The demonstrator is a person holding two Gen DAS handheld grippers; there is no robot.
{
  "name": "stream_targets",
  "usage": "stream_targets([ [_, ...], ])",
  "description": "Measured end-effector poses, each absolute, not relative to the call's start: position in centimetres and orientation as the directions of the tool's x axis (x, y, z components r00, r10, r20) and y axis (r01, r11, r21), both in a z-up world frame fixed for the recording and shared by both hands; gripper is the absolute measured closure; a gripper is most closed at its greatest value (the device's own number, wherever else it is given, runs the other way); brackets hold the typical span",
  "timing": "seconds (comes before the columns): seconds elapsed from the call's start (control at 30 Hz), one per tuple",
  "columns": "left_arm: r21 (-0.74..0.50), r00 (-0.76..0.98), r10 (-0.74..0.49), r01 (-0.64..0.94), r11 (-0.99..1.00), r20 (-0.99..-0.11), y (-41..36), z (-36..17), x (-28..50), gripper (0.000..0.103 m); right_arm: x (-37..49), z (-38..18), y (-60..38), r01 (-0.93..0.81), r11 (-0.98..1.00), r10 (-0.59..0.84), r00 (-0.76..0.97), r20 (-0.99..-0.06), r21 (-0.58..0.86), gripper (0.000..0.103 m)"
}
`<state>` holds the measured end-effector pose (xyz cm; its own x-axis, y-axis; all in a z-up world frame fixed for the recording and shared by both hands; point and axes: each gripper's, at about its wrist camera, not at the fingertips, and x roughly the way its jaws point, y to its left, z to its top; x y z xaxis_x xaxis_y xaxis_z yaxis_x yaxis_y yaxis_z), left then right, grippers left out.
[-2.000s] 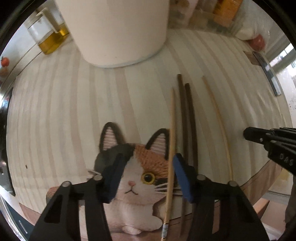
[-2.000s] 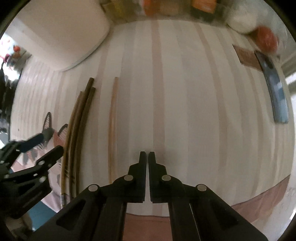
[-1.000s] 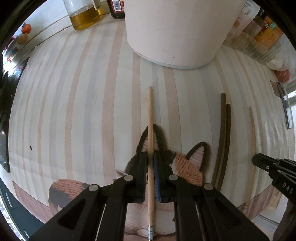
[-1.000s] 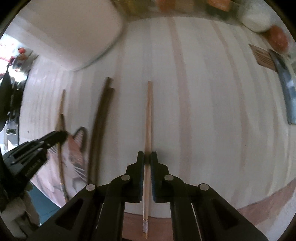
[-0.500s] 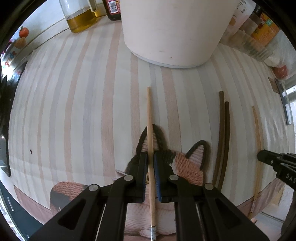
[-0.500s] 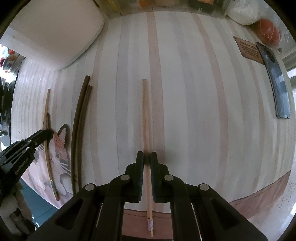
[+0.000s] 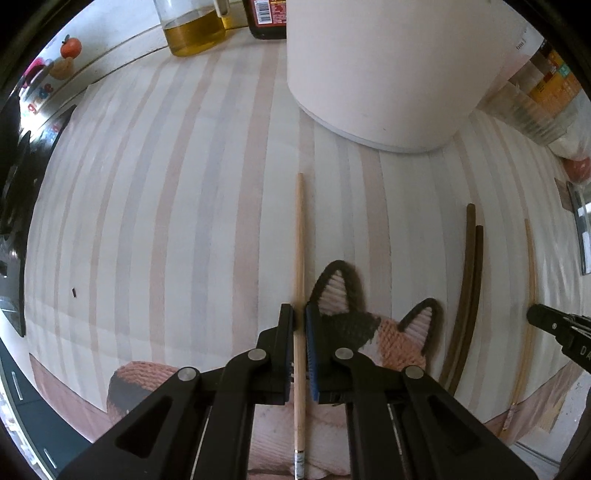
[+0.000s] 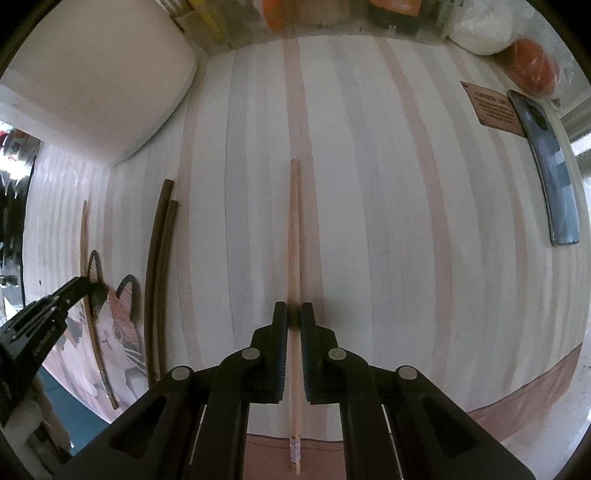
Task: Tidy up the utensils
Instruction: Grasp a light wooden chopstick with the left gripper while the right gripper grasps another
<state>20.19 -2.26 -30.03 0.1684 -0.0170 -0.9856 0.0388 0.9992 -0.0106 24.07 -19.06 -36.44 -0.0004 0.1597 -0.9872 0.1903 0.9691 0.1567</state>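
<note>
My left gripper (image 7: 299, 314) is shut on a light wooden chopstick (image 7: 299, 243) that points away over the striped table. My right gripper (image 8: 293, 312) is shut on a second light chopstick (image 8: 293, 229), also pointing away. A pair of dark brown chopsticks (image 7: 469, 280) lies side by side between the two grippers, right of a cat-shaped mat (image 7: 373, 325). In the right wrist view the dark pair (image 8: 159, 266) lies at the left, with the left gripper (image 8: 86, 286) and its chopstick over the cat mat (image 8: 118, 325).
A large white round container (image 7: 388, 66) stands at the back. An oil jar (image 7: 192, 22) and a dark bottle (image 7: 266, 18) stand behind it. A phone (image 8: 550, 170) and a brown card (image 8: 491, 107) lie at the right. The table's front edge is near.
Both grippers closed on a light chopstick each within the last two seconds. The left one has since shifted left, off the cat mat's ear. The right one holds steady.
</note>
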Motion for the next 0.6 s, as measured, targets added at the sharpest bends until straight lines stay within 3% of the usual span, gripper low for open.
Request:
stream_targets([
  [0.6,-0.014,0.157,-0.03,0.103,0.995,-0.987,-2.2,-30.4,21.4,0.098,27.6,-36.7,-20.7,0.198,0.966,0.179,-0.038,-0.983,0.168,0.096],
])
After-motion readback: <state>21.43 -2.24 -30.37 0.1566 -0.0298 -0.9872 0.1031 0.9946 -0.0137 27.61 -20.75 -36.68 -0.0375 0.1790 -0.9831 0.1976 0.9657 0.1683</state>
